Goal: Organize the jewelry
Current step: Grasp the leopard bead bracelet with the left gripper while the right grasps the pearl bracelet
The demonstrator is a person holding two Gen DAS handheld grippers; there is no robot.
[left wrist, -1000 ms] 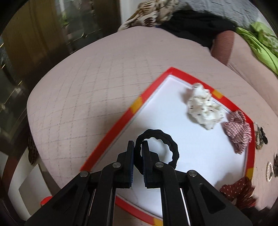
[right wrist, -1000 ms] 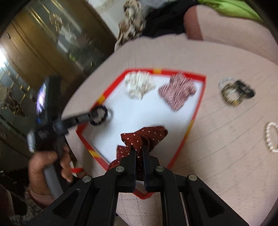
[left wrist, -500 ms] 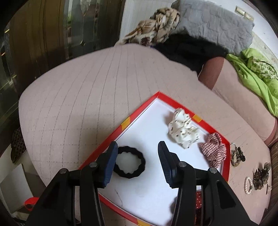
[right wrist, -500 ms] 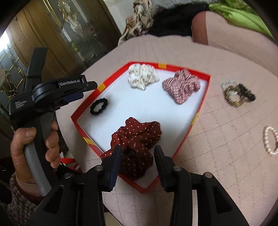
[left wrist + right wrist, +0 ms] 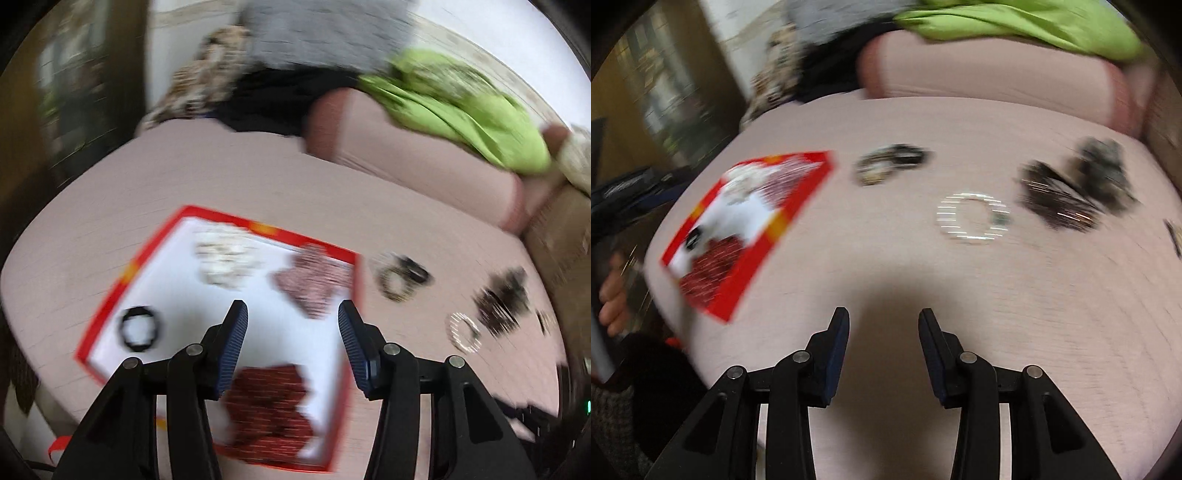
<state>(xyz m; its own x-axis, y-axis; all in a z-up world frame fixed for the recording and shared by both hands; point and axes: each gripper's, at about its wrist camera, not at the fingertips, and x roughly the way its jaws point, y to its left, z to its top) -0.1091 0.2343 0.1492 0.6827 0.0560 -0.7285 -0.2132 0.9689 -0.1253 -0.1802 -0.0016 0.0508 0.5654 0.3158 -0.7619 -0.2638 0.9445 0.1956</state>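
Observation:
A red-rimmed white tray [image 5: 258,227] lies on the pink quilted surface; it also shows in the right wrist view [image 5: 783,218]. In it lie a black ring scrunchie [image 5: 138,328], a white scrunchie [image 5: 225,260], a pink checked scrunchie [image 5: 314,282] and a dark red dotted scrunchie [image 5: 269,402]. My left gripper [image 5: 291,328] is open and empty above the tray. My right gripper [image 5: 882,328] is open and empty over bare cloth right of the tray. Loose on the cloth are a pearl bracelet [image 5: 971,218], dark bracelets [image 5: 890,164] and dark hair clips [image 5: 1067,195]. Both views are blurred.
A pink bolster [image 5: 413,162] with green cloth [image 5: 454,107] runs along the back. Patterned and black fabric [image 5: 229,88] lies at the back left. The surface's left edge drops off beside a wooden cabinet [image 5: 628,96]. A cardboard box [image 5: 561,236] stands at the right.
Both grippers let go of their scrunchies, opened and lifted. Both views have now swung right, away from the tray toward the loose jewelry.

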